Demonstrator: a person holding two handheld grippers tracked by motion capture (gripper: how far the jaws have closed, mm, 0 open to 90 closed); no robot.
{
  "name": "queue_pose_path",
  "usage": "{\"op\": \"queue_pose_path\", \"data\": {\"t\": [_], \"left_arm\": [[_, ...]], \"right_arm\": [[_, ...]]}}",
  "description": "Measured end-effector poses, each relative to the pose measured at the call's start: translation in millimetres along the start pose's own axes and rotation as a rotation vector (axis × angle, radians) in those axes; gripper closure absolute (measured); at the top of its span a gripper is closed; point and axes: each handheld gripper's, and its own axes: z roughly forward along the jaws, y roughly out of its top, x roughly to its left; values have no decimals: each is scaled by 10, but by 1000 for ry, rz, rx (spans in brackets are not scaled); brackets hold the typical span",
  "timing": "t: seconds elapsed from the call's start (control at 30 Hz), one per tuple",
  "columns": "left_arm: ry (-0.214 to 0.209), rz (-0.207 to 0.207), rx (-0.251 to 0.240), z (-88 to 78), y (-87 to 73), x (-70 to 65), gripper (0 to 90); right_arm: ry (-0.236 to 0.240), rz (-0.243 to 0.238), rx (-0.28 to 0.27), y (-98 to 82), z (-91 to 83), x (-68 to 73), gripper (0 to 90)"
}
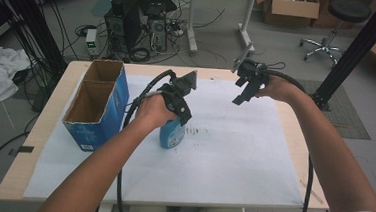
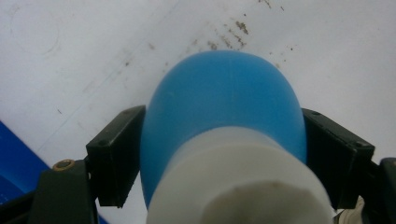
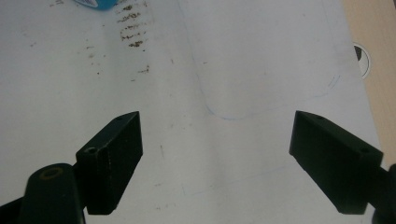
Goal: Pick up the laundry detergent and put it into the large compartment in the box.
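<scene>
looking down from the high view, you have a table (image 1: 31, 175) with a pale wood edge, and a white paper sheet (image 1: 232, 159) covers most of its top. at the left of that sheet stands an open blue cardboard box (image 1: 98, 105), its two compartments showing brown inside. just right of the box, near the middle of the sheet, a blue bottle (image 1: 170, 135) stands upright, and your left gripper (image 1: 178, 105) comes down over it from above. in the left gripper view the jaws sit one on each side of the bottle's (image 2: 224, 102) rounded blue shoulder, just below its white cap (image 2: 233, 182), and both pads meet the plastic, so you have hold of the bottle. your right gripper (image 1: 244, 92) hangs above the far right part of the sheet, well apart from the bottle, and points down at the paper. in the right gripper view its jaws stand wide apart with nothing but bare paper between them. a patch of small brown marks (image 3: 130, 32) lies on the sheet just beside the bottle's base.
</scene>
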Motion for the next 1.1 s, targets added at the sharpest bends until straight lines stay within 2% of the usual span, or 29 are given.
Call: {"op": "queue_pose_path", "data": {"t": [1.1], "left_arm": [[8, -9, 2, 30, 2, -14, 312]], "right_arm": [[2, -1, -4, 2, -3, 7, 171]]}}
